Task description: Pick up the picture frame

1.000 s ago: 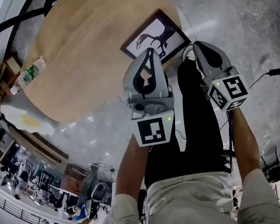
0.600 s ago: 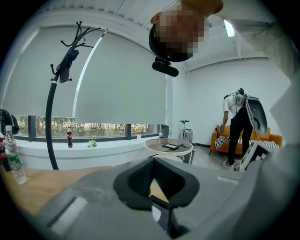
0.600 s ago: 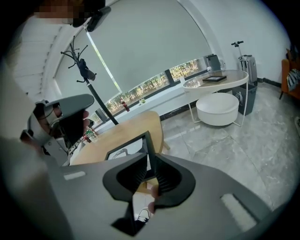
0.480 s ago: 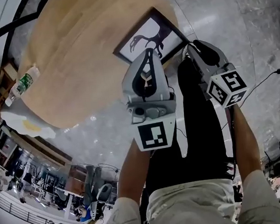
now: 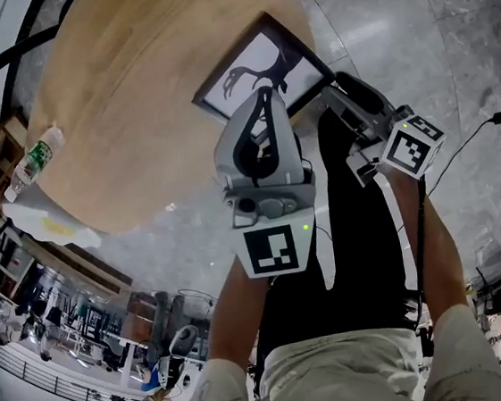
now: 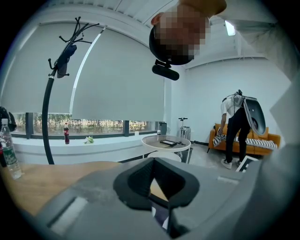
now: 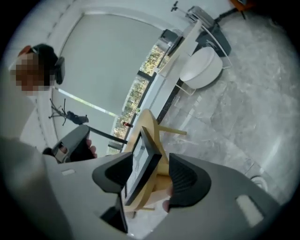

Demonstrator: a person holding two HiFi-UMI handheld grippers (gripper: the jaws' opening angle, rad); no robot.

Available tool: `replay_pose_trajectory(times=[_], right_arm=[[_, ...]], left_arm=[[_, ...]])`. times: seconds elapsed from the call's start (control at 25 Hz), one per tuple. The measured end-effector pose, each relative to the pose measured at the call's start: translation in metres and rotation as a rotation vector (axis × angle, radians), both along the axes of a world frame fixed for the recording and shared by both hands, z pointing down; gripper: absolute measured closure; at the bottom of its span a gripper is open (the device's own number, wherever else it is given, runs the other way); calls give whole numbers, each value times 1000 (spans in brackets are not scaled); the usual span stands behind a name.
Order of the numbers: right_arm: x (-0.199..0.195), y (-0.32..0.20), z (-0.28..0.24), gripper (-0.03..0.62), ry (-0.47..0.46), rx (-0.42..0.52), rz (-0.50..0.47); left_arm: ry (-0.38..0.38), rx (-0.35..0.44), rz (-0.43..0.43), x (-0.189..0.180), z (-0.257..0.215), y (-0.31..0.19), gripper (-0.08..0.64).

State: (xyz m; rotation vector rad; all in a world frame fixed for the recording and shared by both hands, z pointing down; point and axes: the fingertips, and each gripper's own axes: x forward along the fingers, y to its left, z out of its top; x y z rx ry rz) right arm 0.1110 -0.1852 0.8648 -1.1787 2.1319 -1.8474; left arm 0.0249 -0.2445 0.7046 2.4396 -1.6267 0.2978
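A black picture frame [image 5: 258, 67] with a dark bird drawing lies flat at the near edge of the round wooden table [image 5: 131, 101]. My left gripper [image 5: 263, 95] hovers over the frame's near side, its fingers meeting at the tips with nothing held. In the left gripper view the left gripper [image 6: 157, 187] shows only a sliver of table and frame through its pads. My right gripper [image 7: 150, 171] has just been opening and stands open. The frame's edge [image 7: 143, 159] and the table rim lie between its pads, untouched. In the head view the right gripper [image 5: 336, 95] is at the frame's right corner.
A plastic water bottle [image 5: 30, 162] lies on the table's far left. A coat stand [image 6: 56, 93] rises behind the table. Beyond are a small round table [image 6: 166, 142], a white chair [image 7: 201, 68] and a person [image 6: 236, 126] bending by an orange sofa. Grey marble floor [image 5: 449, 47] surrounds the table.
The right gripper has rolled, sunk toward the frame's right corner and opened its jaws. The left gripper has dropped a little over the frame.
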Motion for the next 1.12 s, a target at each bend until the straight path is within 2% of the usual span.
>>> replay_pose_trajectory(times=[0.2, 0.48, 0.6, 0.76, 0.92, 1.12], right_arm=[[-2, -7, 10, 347, -173, -37, 46], [-7, -9, 13, 358, -280, -51, 55], [-7, -14, 14, 383, -305, -44, 78], [-6, -12, 13, 450, -334, -55, 101], [-8, -15, 13, 460, -380, -50, 125], [-7, -15, 11, 506, -373, -34, 114]], left_arm=[[-7, -11, -10, 3, 6, -6, 555], [-5, -12, -1, 9, 12, -12, 555], [-4, -8, -7, 8, 12, -15, 555], [-4, -9, -8, 9, 13, -14, 555], [-8, -9, -9, 8, 16, -16, 555], [-10, -11, -1, 11, 21, -14, 555]])
